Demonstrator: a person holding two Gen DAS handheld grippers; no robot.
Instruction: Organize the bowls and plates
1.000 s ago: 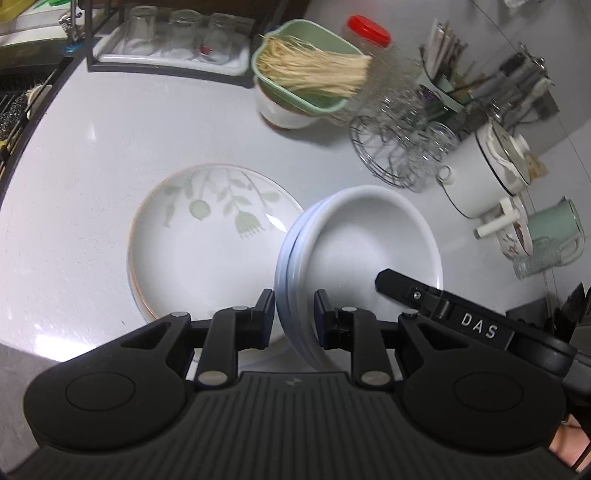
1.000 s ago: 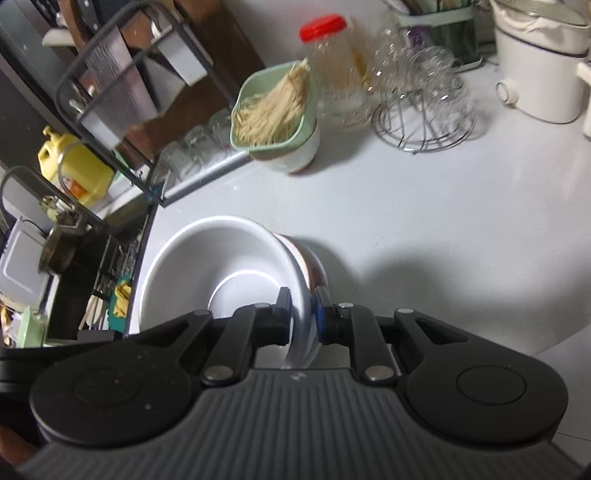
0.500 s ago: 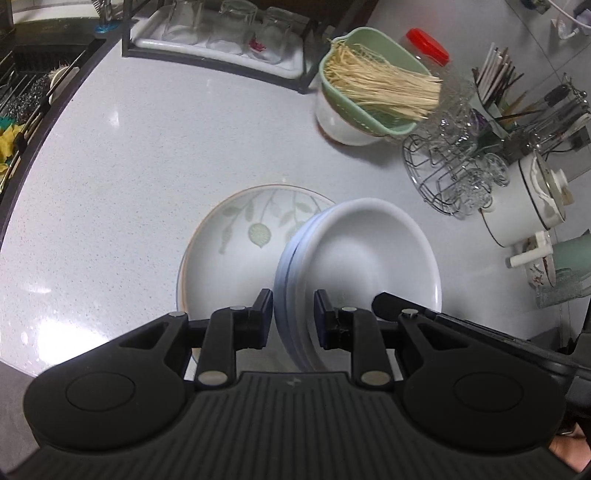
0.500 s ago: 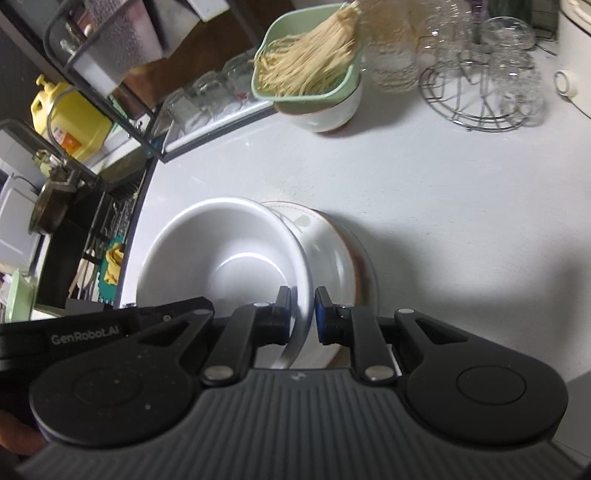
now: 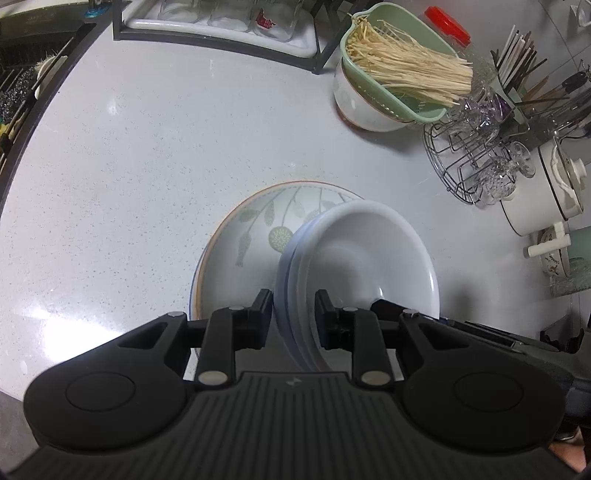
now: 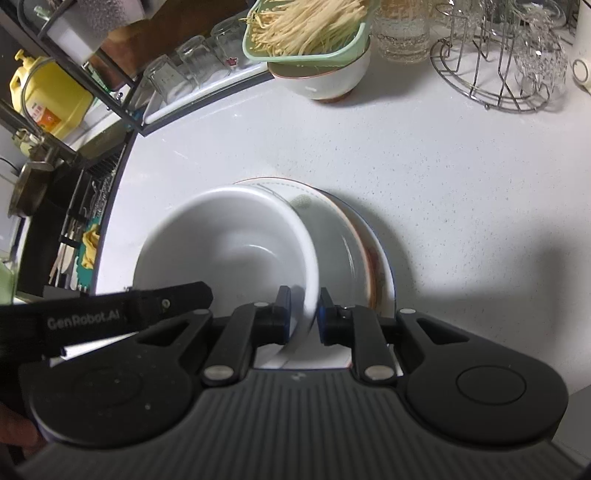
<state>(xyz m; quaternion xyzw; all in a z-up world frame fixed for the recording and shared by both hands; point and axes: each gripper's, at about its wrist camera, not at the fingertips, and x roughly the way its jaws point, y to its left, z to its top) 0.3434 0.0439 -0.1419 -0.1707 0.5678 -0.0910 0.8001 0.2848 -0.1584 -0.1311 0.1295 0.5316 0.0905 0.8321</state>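
White speckled bench (image 5: 155,155) fills most of both views. On it, near centre, sits the leaf-pattern plate (image 5: 258,229), w/ an orange-lined rim; looks like more plates stacked under it in the right wrist view, can't count them. Over the plate's right side I'm holding a stack of white bowls (image 5: 369,254), tilted, rim edges showing a few nested layers; can't tell if its underside touches the plate.

My left gripper (image 5: 294,315) is clamped on the stack's near-left rim, one pad outside, one inside. My right gripper (image 6: 303,312) is clamped on the opposite rim of the same bowls (image 6: 229,243), pads pinching the thin edge. Each gripper shows as a black bar in the other's view.

Farther back on the bench: wire glass rack (image 5: 476,162) w/ upturned glasses at right, white pot (image 5: 543,192) beside it, a green strainer (image 5: 395,70) full of pale dry noodles sitting on a white bowl (image 5: 362,107). Black-framed tray w/ upturned glasses (image 5: 221,22) along the back edge. Red-lid jar (image 5: 447,26) behind the strainer. Yellow jug (image 6: 48,99) far left in right wrist view.
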